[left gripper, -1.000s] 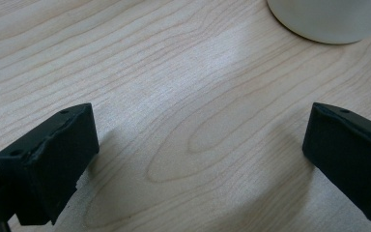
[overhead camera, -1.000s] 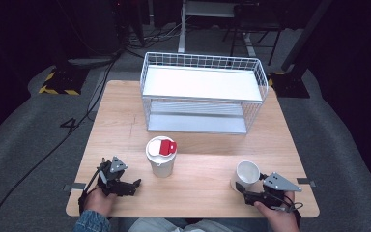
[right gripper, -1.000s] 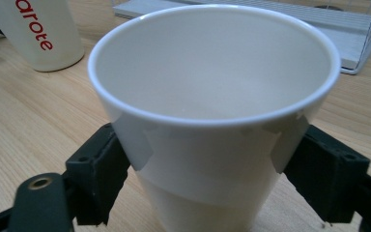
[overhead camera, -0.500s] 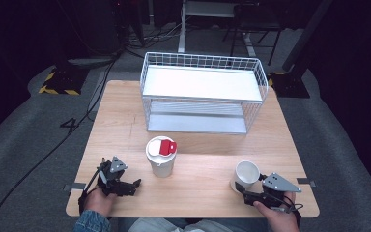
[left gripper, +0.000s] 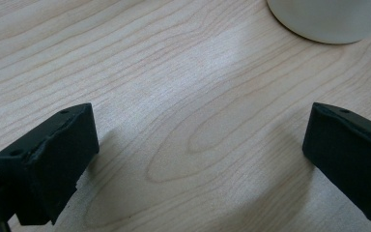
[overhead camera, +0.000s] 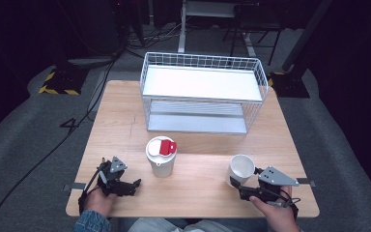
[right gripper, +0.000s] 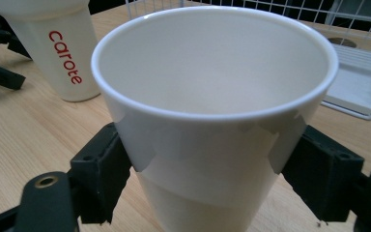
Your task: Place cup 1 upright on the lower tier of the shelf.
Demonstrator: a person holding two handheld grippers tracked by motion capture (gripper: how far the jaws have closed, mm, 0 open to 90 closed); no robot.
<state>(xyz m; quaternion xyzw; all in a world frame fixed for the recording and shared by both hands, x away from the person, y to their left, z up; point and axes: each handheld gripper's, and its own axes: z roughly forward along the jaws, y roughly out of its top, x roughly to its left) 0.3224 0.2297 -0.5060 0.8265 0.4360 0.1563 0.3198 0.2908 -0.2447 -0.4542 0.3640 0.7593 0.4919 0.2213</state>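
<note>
The right gripper (right gripper: pixel 207 169) sits at the near right of the table (overhead camera: pixel 125 125), its two black jaws set against opposite sides of the open white cup (right gripper: pixel 212 111), which stands upright between them on the wood. In the high view this cup (overhead camera: pixel 241 169) is just to the left of the right gripper (overhead camera: pixel 241 186) and the hand (overhead camera: pixel 275 212) holding it. Left of it, well apart, stands a white lidded tumbler (overhead camera: pixel 161 155) with a red tab on top and red lettering on its side. The left gripper (left gripper: pixel 198 150) lies at the near left, spread wide over bare wood, with the tumbler's base just beyond its jaws. At the far side stands a white wire shelf rack (overhead camera: pixel 203 92).
</note>
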